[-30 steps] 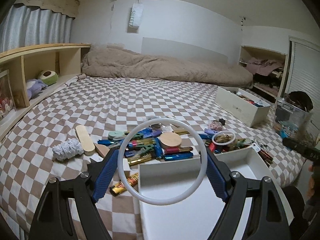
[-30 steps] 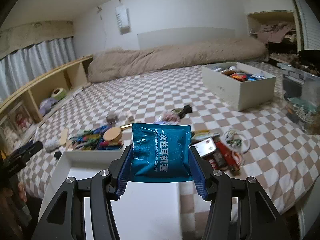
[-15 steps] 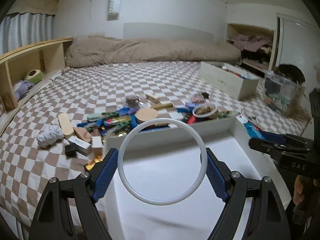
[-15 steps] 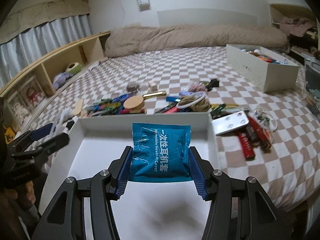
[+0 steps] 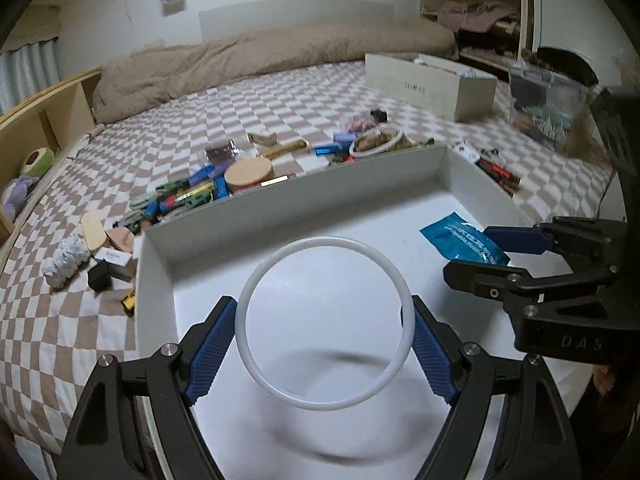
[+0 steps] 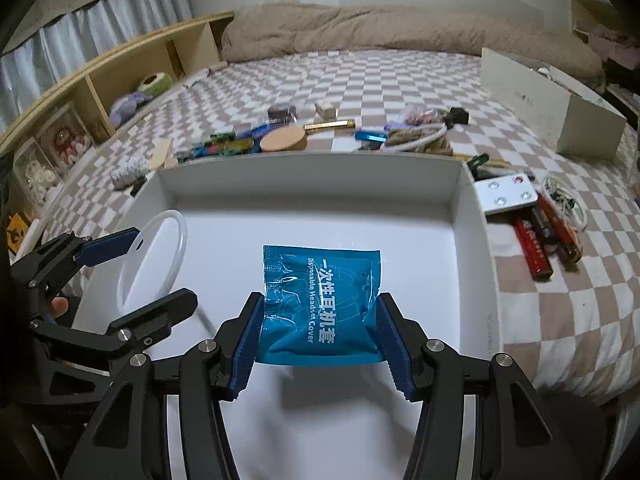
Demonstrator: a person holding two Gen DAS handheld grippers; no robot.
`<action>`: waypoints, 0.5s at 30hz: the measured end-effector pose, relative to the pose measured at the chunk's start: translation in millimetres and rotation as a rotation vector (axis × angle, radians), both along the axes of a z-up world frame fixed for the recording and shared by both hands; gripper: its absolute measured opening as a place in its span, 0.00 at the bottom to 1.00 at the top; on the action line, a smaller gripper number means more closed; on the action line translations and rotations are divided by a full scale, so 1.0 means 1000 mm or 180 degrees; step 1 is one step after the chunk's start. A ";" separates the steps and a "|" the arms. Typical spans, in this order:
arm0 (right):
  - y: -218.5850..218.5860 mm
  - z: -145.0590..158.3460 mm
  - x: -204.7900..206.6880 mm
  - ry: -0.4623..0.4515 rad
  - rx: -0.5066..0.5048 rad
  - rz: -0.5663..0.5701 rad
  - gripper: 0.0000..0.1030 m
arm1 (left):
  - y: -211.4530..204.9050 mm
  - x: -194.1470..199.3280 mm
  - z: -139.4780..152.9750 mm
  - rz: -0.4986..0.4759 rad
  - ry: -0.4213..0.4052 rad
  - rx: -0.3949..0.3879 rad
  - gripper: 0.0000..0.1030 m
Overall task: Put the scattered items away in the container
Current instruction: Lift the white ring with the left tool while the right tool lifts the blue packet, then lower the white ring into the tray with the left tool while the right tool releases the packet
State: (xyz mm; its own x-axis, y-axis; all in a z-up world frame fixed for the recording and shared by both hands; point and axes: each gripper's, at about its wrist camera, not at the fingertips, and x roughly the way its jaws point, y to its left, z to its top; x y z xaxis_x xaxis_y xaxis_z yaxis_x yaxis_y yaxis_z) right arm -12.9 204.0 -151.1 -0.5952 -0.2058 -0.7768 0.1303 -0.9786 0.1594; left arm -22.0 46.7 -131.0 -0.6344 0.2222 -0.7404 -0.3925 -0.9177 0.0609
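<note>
Checkered bed, white container at near edge. Left tool grips white ring, right tool grips blue packet, both above container floor. Best: lower close, release gently, keep tools apart.

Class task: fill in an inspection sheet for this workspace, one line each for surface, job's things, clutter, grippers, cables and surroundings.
Surface: bed with brown-and-white checked sheet.
Job's things: shallow white rectangular box, floor bare; white plastic ring; teal foil packet printed "Disposable Headset Cover".
Clutter: round wooden lid, red tubes, white blister card and mixed small items on the sheet beyond and beside the box.
Grippers: left gripper shut on the ring, right gripper shut on the packet, both over the box.
Cables: nothing seen.
Surroundings: beige duvet, wooden shelf, second white box.
</note>
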 end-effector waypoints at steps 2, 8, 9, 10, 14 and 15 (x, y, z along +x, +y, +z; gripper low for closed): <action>-0.002 -0.005 -0.001 -0.0060 0.0038 0.0022 0.54 | 0.001 0.000 -0.004 -0.0022 -0.0053 -0.0024 0.81; -0.003 -0.019 -0.005 -0.0266 0.0111 0.0061 0.54 | -0.001 0.000 -0.010 -0.0039 -0.0138 -0.0023 0.81; -0.003 -0.020 -0.005 -0.0287 0.0121 0.0070 0.54 | -0.001 0.000 -0.011 -0.0031 -0.0147 -0.0031 0.81; -0.004 -0.021 -0.005 -0.0303 0.0138 0.0080 0.54 | -0.001 0.000 -0.013 -0.0021 -0.0160 -0.0042 0.81; -0.006 -0.023 -0.006 -0.0311 0.0219 0.0107 0.54 | -0.001 -0.003 -0.019 -0.0014 -0.0230 -0.0070 0.81; -0.007 -0.023 -0.006 -0.0323 0.0228 0.0110 0.56 | -0.001 -0.003 -0.020 -0.0019 -0.0252 -0.0076 0.81</action>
State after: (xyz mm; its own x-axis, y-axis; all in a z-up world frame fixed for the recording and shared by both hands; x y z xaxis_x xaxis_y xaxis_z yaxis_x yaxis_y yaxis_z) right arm -18.8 197.3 -174.6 -0.5064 -0.1666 -0.8460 0.1508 -0.9831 0.1033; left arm -25.0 45.4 -151.3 -0.5723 0.2073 -0.7934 -0.4024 -0.9140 0.0514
